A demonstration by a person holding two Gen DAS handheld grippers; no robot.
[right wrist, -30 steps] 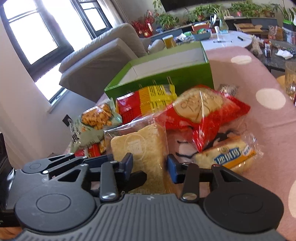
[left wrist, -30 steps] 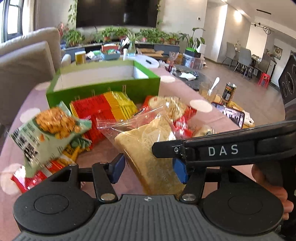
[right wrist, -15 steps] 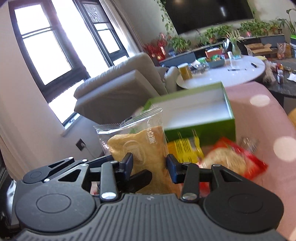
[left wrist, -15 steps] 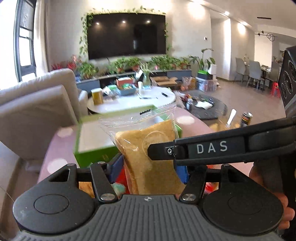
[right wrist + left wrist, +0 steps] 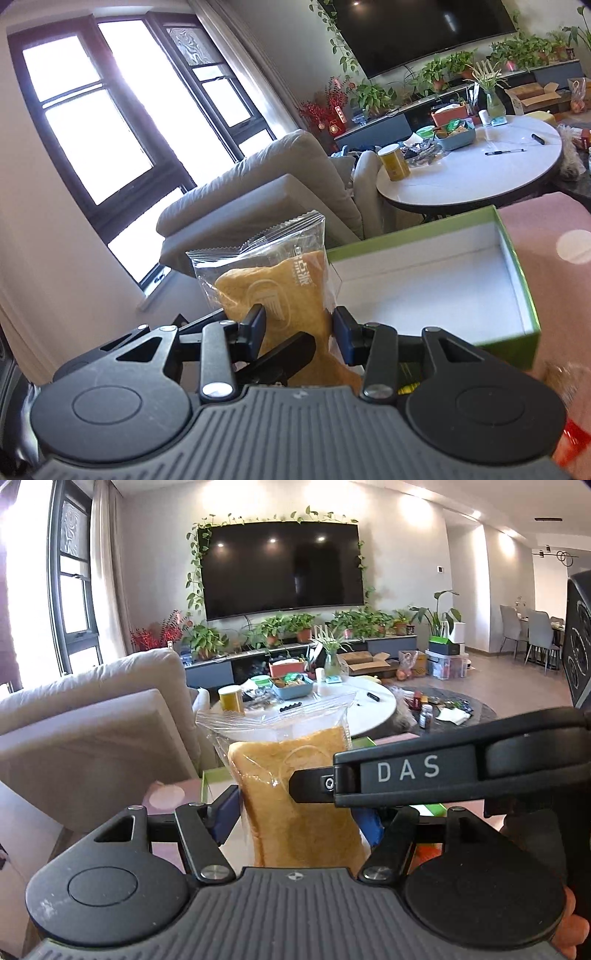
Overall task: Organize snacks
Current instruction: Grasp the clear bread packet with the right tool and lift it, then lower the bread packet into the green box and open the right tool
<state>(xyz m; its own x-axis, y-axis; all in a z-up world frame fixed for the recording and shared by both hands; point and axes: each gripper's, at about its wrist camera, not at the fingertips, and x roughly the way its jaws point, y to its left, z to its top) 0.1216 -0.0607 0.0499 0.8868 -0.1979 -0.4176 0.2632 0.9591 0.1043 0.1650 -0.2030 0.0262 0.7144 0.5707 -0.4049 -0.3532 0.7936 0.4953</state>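
Observation:
A bag of bread [image 5: 280, 295] in a clear wrapper hangs in the air, and my right gripper [image 5: 299, 325] is shut on its lower part. The same bag of bread [image 5: 295, 797] stands between the jaws of my left gripper [image 5: 295, 819]; those jaws are opening, with a thin gap at the left pad. The right gripper's finger [image 5: 406, 775] crosses in front of the bag. An open green box [image 5: 406, 240] with a white inside lies just right of the bag on the pink dotted cloth [image 5: 546, 266]. A red snack bag [image 5: 569, 443] shows at the lower right corner.
A grey sofa [image 5: 92, 738] stands to the left, beyond the green box [image 5: 218, 775]. Behind it is a round white table [image 5: 480, 173] with a yellow jar, a tray and pens. A hand [image 5: 576, 923] holds the right gripper's handle.
Both grippers have risen with the bread bag, off the snack pile and over towards the green box. The left jaws stand wider than before. The right grip is unchanged.

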